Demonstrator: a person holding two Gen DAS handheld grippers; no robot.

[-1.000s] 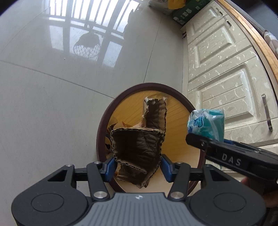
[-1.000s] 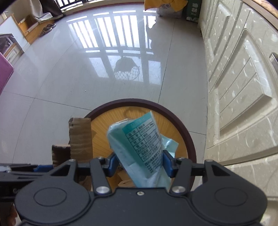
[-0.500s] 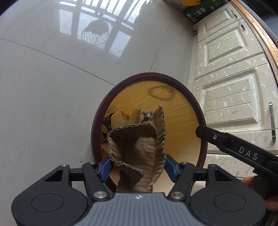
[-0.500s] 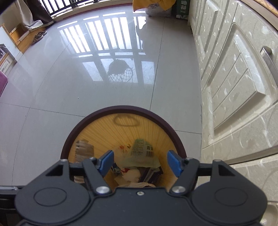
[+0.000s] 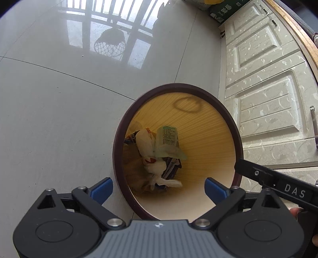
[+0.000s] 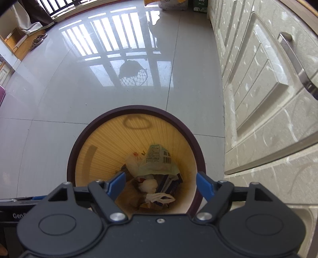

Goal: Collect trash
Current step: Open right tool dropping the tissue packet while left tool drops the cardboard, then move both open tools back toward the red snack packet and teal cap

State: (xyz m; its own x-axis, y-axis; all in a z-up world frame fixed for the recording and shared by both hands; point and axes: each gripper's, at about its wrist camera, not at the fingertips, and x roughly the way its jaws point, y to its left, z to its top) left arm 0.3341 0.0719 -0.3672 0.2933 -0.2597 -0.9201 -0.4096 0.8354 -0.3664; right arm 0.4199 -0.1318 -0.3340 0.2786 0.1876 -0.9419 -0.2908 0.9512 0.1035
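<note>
A round trash bin with a dark brown rim (image 5: 200, 90) and yellow inner wall stands on the floor, also in the right wrist view (image 6: 139, 109). Inside lie a green wrapper (image 5: 168, 142) (image 6: 157, 160), white crumpled paper (image 5: 157, 168) (image 6: 151, 183) and brown cardboard (image 5: 137, 164). My left gripper (image 5: 158, 187) is open and empty above the bin's near rim. My right gripper (image 6: 161, 183) is open and empty above the bin; its black body (image 5: 278, 184) shows at the right of the left wrist view.
Cream cabinet doors (image 5: 266, 95) (image 6: 264, 83) with metal handles (image 6: 296, 63) stand close on the right of the bin. Glossy grey floor tiles (image 5: 59, 99) spread to the left and beyond. Bags and a green box (image 5: 224, 10) sit far back by the cabinets.
The right gripper opened first and dropped the green wrapper into the bin. Then the left gripper opened and the cardboard fell in. Both grippers are now empty.
</note>
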